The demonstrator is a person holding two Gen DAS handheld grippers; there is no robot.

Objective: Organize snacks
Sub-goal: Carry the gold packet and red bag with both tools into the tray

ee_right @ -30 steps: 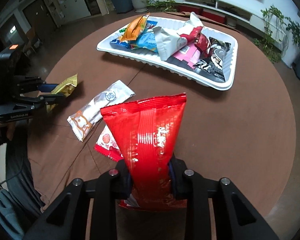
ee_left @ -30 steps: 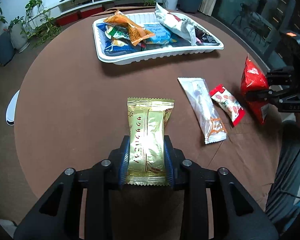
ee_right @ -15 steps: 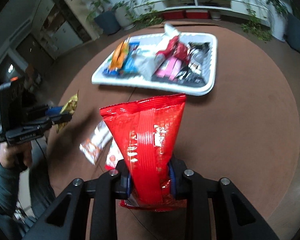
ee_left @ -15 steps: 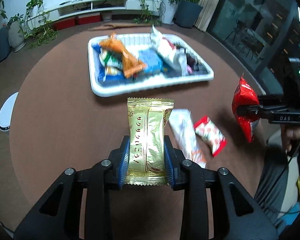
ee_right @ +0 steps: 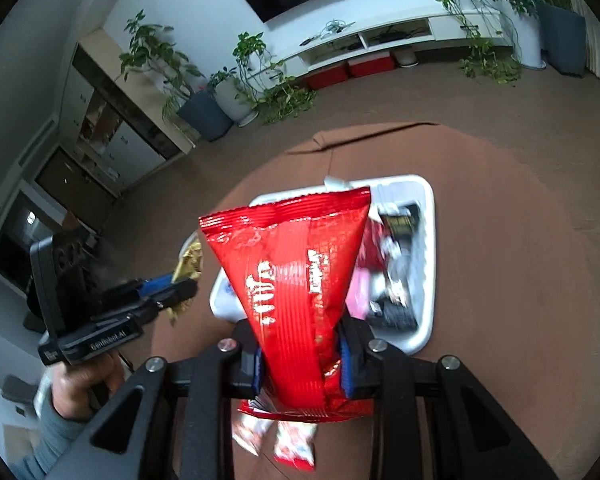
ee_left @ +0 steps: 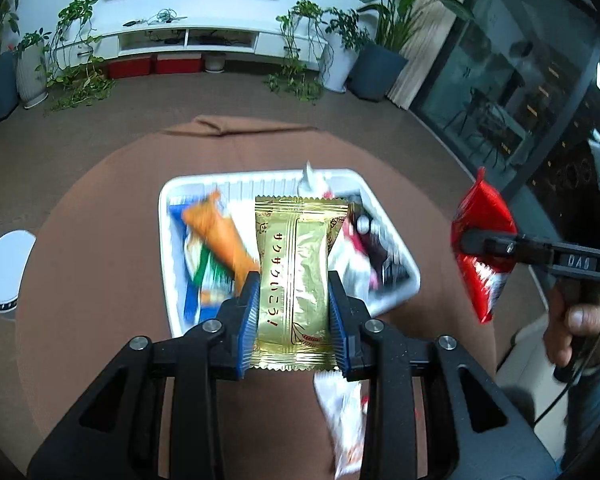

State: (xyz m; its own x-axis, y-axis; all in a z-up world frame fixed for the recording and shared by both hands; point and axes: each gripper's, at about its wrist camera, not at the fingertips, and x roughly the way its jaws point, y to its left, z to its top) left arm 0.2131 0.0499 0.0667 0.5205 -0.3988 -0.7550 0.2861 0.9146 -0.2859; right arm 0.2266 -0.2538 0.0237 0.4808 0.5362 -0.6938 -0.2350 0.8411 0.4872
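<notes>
Ahead of both your grippers sits the white tray (ee_left: 410, 280); left gripper (ee_left: 293, 312) grips the gold packet (ee_left: 296, 276), right gripper (ee_right: 300, 364) grips the red bag (ee_right: 296, 280).

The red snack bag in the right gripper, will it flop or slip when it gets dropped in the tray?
Probably fairly stiff: the red snack bag stands upright above the right gripper. Its glossy film looks slippery. Pinched narrow, it likely weighs little.
</notes>
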